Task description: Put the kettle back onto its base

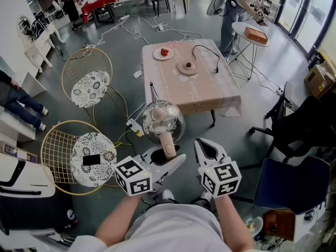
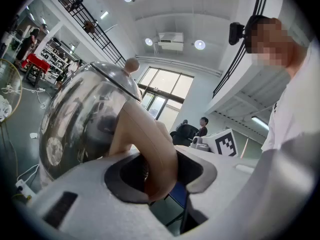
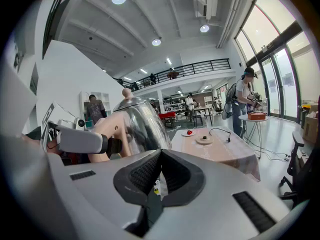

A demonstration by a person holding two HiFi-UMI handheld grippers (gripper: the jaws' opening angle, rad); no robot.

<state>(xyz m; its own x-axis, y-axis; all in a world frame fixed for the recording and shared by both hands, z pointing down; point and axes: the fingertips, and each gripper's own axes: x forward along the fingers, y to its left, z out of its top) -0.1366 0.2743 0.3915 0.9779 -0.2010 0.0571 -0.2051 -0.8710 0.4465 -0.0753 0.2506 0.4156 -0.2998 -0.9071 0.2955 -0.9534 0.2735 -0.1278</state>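
No words, brand names, labels or numbers can be read in any view. Only black-and-white square marker patterns are shown, on the left cube (image 1: 133, 176) and the right cube (image 1: 221, 178), lower middle of the head view.

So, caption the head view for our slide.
Left gripper holds the shiny domed steel kettle by its beige handle, off the round base on the pink-clothed table.
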